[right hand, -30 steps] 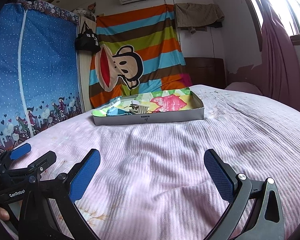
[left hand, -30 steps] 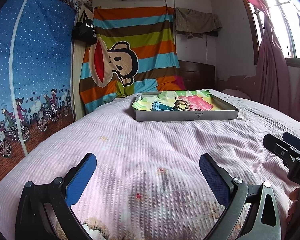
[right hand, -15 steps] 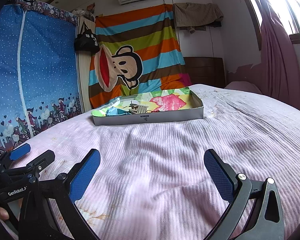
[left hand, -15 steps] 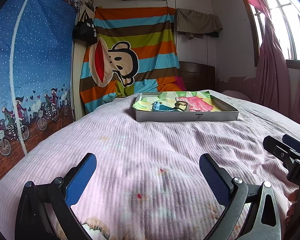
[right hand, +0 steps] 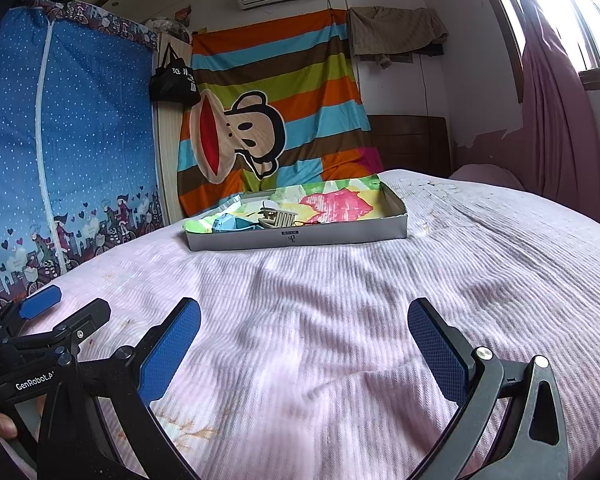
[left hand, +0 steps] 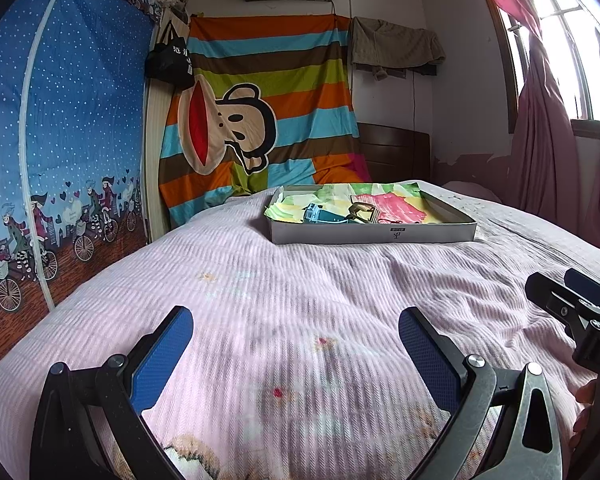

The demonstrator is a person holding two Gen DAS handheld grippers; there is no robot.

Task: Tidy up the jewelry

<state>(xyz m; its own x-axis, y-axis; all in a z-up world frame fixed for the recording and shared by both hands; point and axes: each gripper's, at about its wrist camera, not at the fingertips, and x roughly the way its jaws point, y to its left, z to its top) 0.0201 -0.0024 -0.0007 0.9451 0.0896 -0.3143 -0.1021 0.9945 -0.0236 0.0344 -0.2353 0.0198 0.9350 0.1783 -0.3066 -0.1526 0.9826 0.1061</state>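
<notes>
The jewelry (left hand: 362, 214) is lying in the shallow box (left hand: 374, 234) out on the bed (left hand: 300, 300), well beyond both tools. It is looking small, light and probably tangly; pinching a stiff piece seems wisest. The left hand-held gripper (left hand: 296, 344) and right hand-held gripper (right hand: 304, 340) are both hovering spread wide, gripping nothing.

Left tool (left hand: 296, 338) & right tool (right hand: 304, 330): black frames, blue textured pads, silver screws; white "GenRobot" txt, maybe cut off.
</notes>
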